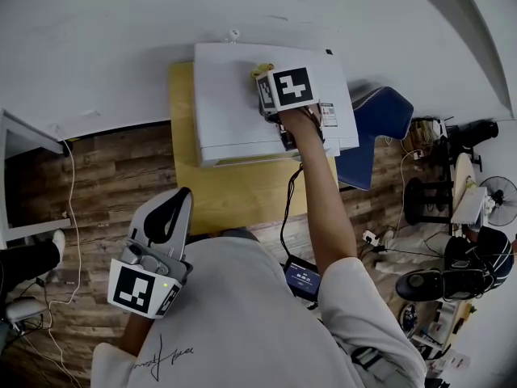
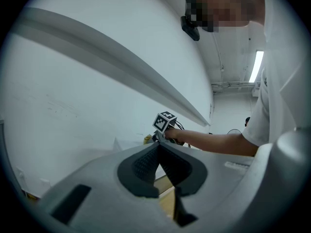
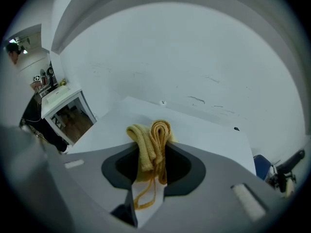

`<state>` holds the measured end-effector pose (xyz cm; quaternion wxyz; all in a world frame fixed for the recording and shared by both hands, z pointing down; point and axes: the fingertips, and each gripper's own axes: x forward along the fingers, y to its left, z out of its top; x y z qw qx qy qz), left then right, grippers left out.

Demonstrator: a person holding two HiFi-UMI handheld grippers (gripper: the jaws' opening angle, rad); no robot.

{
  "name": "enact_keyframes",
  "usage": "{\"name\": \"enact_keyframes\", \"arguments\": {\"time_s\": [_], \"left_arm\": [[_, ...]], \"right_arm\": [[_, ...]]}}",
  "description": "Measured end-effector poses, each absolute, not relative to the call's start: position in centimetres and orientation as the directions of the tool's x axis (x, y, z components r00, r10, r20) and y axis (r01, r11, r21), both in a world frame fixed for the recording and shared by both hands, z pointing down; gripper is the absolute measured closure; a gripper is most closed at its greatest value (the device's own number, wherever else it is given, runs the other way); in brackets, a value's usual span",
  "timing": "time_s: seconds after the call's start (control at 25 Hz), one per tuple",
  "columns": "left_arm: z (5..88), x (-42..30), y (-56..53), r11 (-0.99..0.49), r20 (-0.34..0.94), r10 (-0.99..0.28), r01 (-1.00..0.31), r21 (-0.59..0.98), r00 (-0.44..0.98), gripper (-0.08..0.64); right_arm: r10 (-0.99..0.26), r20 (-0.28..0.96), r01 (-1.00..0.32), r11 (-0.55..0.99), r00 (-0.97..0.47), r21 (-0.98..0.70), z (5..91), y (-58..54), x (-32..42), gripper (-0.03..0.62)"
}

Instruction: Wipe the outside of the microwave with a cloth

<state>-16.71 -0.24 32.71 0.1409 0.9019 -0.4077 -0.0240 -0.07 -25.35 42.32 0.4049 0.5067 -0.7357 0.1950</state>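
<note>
Head view: my right gripper (image 1: 265, 83) is out over the top of the microwave (image 1: 226, 111), with the yellow cloth (image 1: 260, 71) bunched at its tip, so I judge I am wiping the top panel. The microwave stands on a yellow table (image 1: 234, 192), its back close to the wall (image 1: 121, 39). My left gripper (image 1: 170, 212) hangs near my body, well apart from the work.

Left gripper view: its jaws are closed together with nothing between them.

Right gripper view: the jaws clamp the folded cloth, which rests on the white top. Bare panel lies left and right of it. The next stroke should run sideways, stopping short of the wall and the top's edges.
</note>
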Motion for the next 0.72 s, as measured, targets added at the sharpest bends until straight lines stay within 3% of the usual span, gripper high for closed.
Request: {"name": "enact_keyframes", "arguments": {"time_s": [0.72], "left_arm": [[33.1, -18.7, 0.5, -0.591, 0.060, -0.773, -0.750, 0.296, 0.632, 0.566]], "right_arm": [[-0.508, 0.790, -0.821, 0.571, -0.342, 0.011, 42.4, -23.6, -11.6, 0.469]]}}
